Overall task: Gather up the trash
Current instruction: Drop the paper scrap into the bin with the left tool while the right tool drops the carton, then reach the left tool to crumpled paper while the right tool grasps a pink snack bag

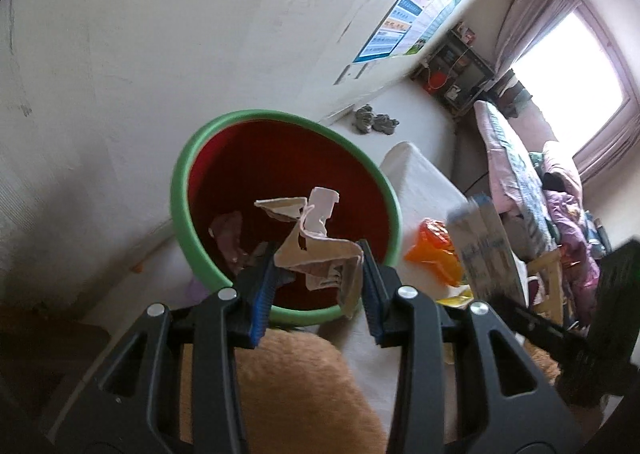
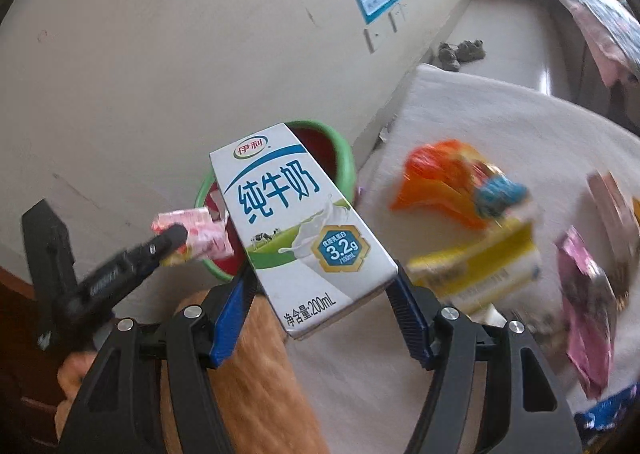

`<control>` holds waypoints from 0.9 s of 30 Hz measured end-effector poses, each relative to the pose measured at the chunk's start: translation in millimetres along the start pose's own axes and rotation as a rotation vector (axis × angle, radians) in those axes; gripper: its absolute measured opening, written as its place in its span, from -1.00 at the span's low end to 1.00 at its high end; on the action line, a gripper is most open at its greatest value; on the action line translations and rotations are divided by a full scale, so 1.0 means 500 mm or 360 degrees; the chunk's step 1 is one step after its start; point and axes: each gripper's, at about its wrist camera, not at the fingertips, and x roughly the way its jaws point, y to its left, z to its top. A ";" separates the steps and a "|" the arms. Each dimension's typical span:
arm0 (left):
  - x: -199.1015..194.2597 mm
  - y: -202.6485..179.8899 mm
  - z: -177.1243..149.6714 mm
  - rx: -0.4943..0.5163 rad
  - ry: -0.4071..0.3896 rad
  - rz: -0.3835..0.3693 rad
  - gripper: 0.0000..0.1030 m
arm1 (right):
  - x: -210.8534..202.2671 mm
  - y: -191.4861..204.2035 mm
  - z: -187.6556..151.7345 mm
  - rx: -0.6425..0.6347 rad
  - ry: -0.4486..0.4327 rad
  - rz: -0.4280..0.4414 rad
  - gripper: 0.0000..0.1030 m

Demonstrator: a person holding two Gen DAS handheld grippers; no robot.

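The white-clothed table [image 2: 460, 334] carries the leftover litter: an orange snack bag [image 2: 444, 181], a yellow box [image 2: 480, 270] and pink wrappers [image 2: 588, 318], all blurred. Beside it stands the green-rimmed red bin [image 1: 188, 181]. The right gripper [image 2: 320, 302] is clamped across a milk carton [image 2: 304, 221], long axis pointing toward the bin just ahead. The left gripper [image 1: 318, 274] pinches a crumpled wrapper [image 1: 316, 242] directly over the bin mouth (so it is nearer to dropping); the bin's contents are hard to make out
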 end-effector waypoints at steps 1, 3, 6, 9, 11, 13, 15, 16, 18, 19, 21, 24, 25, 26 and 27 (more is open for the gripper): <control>0.000 0.008 0.001 -0.0001 0.0003 0.0008 -0.29 | 0.010 0.013 0.006 -0.0032 0.0007 -0.0019 0.24; 0.007 0.015 0.005 -0.0004 0.0013 0.0019 -0.29 | 0.031 0.043 0.012 -0.0105 0.0023 -0.0070 0.24; 0.015 0.023 0.010 0.0011 0.0023 0.0044 -0.29 | 0.055 0.060 0.013 -0.0142 0.0034 -0.0102 0.23; 0.024 0.031 0.015 -0.0001 0.0036 0.0046 -0.29 | 0.079 0.056 0.016 -0.0127 0.0052 -0.0109 0.23; 0.029 0.034 0.018 -0.0006 0.0042 0.0057 -0.29 | 0.089 0.056 0.018 -0.0109 0.0061 -0.0110 0.22; 0.033 0.034 0.023 -0.0002 0.0050 0.0061 -0.29 | 0.097 0.050 0.022 -0.0098 0.0064 -0.0101 0.22; 0.036 0.032 0.022 -0.0007 0.0056 0.0069 -0.18 | 0.092 0.049 0.018 -0.0097 0.0059 -0.0094 0.22; 0.039 0.032 0.024 -0.0016 0.0051 0.0072 0.05 | 0.084 0.048 0.014 -0.0104 0.0047 -0.0096 0.22; 0.035 0.035 0.020 -0.0038 0.0034 0.0072 0.20 | 0.066 0.048 0.012 -0.0120 0.0030 -0.0088 0.28; 0.035 0.035 0.018 -0.0039 0.0038 0.0074 0.20 | 0.052 0.044 0.008 -0.0133 0.0011 -0.0087 0.34; 0.035 0.030 0.015 -0.0016 0.0054 0.0078 0.20 | 0.029 0.035 0.003 -0.0144 -0.0012 -0.0084 0.36; 0.024 0.004 0.009 0.0050 0.0040 0.0076 0.20 | -0.025 0.007 -0.011 -0.0123 -0.0053 -0.0050 0.40; 0.019 -0.007 0.005 0.0081 0.0031 0.0071 0.20 | -0.044 -0.005 -0.018 -0.0113 -0.0072 -0.0045 0.45; 0.014 -0.023 0.000 0.0115 0.0024 0.0060 0.21 | -0.069 -0.021 -0.026 -0.0098 -0.0097 -0.0047 0.52; 0.011 -0.036 -0.005 0.0138 0.0021 0.0043 0.23 | -0.094 -0.040 -0.035 -0.0081 -0.0125 -0.0056 0.55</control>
